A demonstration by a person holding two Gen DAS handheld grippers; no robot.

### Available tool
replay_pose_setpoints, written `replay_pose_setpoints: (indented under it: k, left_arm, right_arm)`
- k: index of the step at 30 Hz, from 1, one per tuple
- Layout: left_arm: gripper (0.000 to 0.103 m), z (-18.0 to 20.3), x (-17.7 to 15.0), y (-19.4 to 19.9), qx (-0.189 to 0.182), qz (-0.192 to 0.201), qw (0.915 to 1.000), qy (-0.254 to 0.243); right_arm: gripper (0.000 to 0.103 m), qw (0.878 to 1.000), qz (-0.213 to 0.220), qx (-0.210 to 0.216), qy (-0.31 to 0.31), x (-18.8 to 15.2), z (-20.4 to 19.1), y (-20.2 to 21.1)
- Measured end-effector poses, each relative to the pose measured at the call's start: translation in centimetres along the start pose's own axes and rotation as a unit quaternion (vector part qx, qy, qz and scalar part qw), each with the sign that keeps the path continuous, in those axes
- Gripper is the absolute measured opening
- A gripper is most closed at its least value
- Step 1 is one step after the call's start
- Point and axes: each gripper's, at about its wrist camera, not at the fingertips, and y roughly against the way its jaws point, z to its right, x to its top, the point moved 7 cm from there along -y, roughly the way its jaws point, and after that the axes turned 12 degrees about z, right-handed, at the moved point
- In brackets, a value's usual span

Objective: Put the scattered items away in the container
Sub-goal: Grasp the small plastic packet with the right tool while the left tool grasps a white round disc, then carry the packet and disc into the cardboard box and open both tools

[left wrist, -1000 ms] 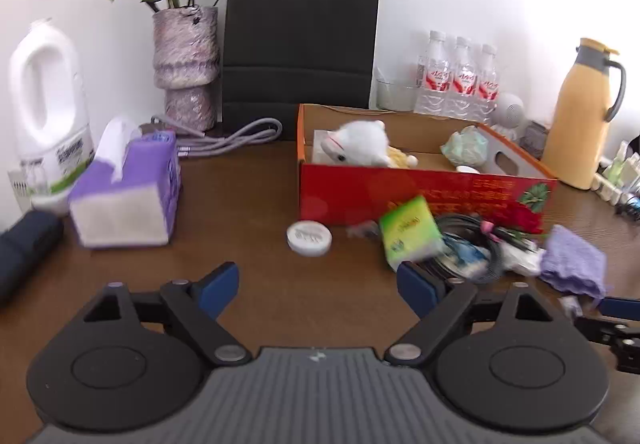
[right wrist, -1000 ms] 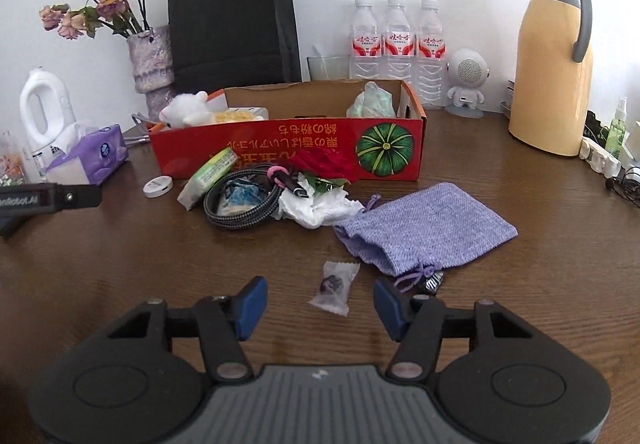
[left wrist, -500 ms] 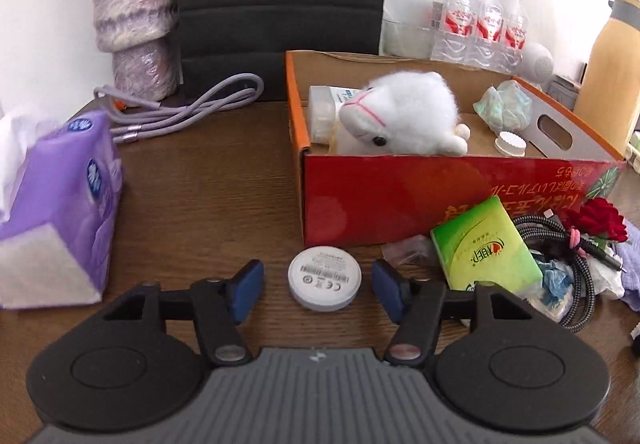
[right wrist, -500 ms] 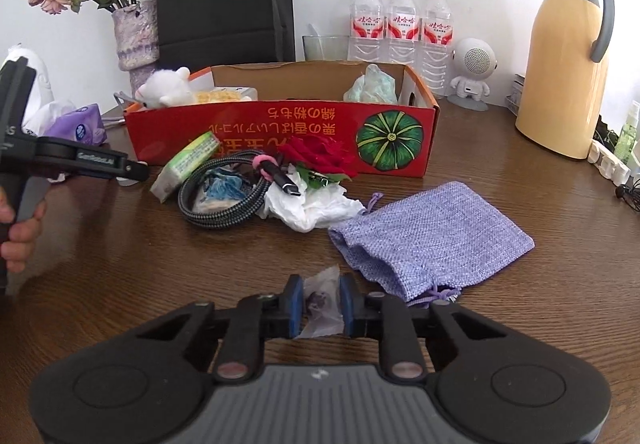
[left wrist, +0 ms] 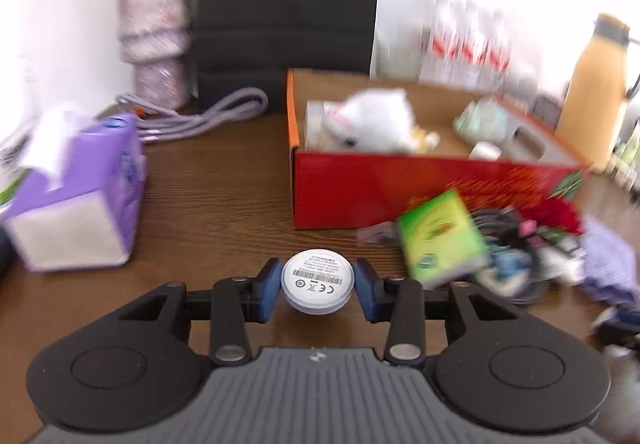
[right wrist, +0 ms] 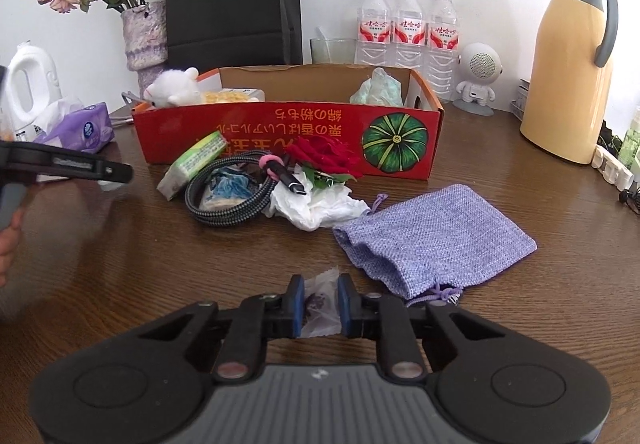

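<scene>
Both grippers are gripping items: left gripper point(left wrist: 318, 284) is clamping the white puck point(left wrist: 317, 281) above the table point(left wrist: 224, 200), right gripper point(right wrist: 320, 302) is pinching the candy point(right wrist: 320, 302) near the pouch point(right wrist: 434, 240), box point(right wrist: 288, 138) beyond.

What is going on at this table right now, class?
A person is tidying clutter into the red cardboard box. The left gripper is shut on a white round disc; the right gripper is shut on a clear wrapped candy. A coiled cable, green packet and purple pouch lie outside the box.
</scene>
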Motion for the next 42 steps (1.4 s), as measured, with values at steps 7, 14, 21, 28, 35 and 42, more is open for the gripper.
replay_pose_setpoints:
  k: [7, 14, 21, 28, 35, 42]
  left_arm:
    - [0.04, 5.7, -0.8, 9.7, -0.033, 0.062, 0.9974, 0.014]
    - [0.04, 8.6, -1.0, 14.8, -0.018, 0.102, 0.9945, -0.012]
    - [0.04, 9.7, -1.9, 18.3, 0.0, 0.134, 0.9904, -0.034]
    - [0.04, 10.2, 1.4, 15.2, -0.022, 0.156, 0.987, -0.031]
    - [0.04, 10.9, 13.5, 4.1, -0.021, 0.187, 0.9817, -0.03]
    - [0.041, 11.8, 21.1, -6.4, -0.034, 0.13, 0.9906, -0.022]
  right_arm:
    - [0.015, 0.999, 0.037, 0.008, -0.003, 0.6, -1.1, 4.0]
    - [0.015, 0.992, 0.129, 0.007, 0.002, 2.9, -1.4, 10.1]
    - [0.015, 0.981, 0.194, 0.004, 0.004, 3.0, -1.2, 15.2]
    - [0.015, 0.98, 0.198, 0.023, -0.013, 6.1, -0.4, 13.6]
    - [0.016, 0.979, 0.195, 0.04, -0.033, 17.2, 2.2, 4.2]
    - [0.016, 0.987, 0.144, 0.058, -0.041, 27.2, 3.3, -6.0]
